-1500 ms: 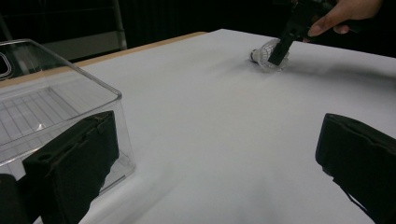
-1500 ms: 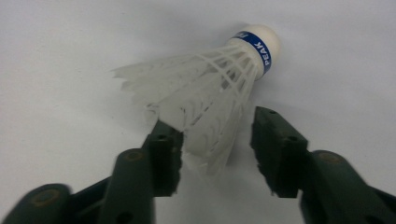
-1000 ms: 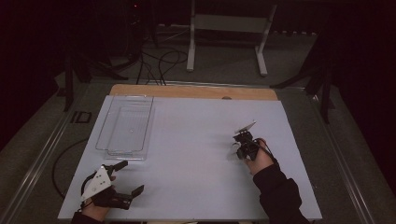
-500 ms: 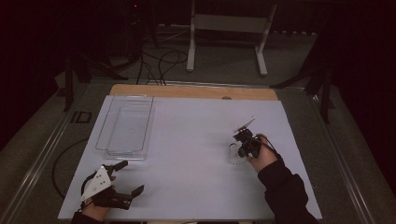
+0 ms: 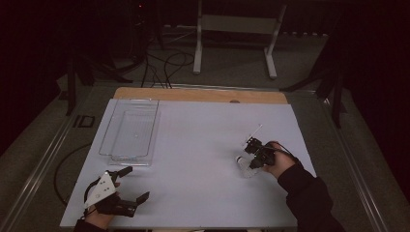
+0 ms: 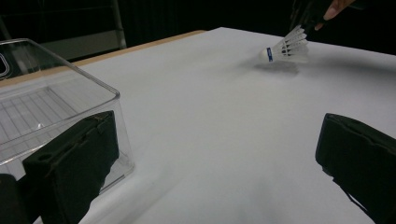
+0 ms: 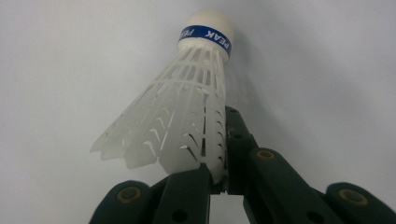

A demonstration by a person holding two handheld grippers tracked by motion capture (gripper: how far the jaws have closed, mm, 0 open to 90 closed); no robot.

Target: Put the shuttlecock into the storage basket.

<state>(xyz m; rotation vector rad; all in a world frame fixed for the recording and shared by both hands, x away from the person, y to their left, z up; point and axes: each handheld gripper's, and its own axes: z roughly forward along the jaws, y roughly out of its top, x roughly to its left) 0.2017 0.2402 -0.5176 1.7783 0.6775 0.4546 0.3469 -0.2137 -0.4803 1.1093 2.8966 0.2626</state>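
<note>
White table (image 5: 203,145): large sheet surface, wooden strip along far edge.

Clear plastic bin (image 5: 129,130): far-left area of table, upright; near corner visible in left gripper view, just beside left jaw.

Left gripper (image 5: 126,186): near-left corner of table, jaws spread wide, nothing between them; well apart from bin's near end.

Right gripper (image 5: 251,159): right side of table, jaws closed on skirt edge of shuttlecock.

Shuttlecock (image 7: 182,116): white plastic skirt, blue band, cork end pointing away from gripper, just above table, held.
</note>
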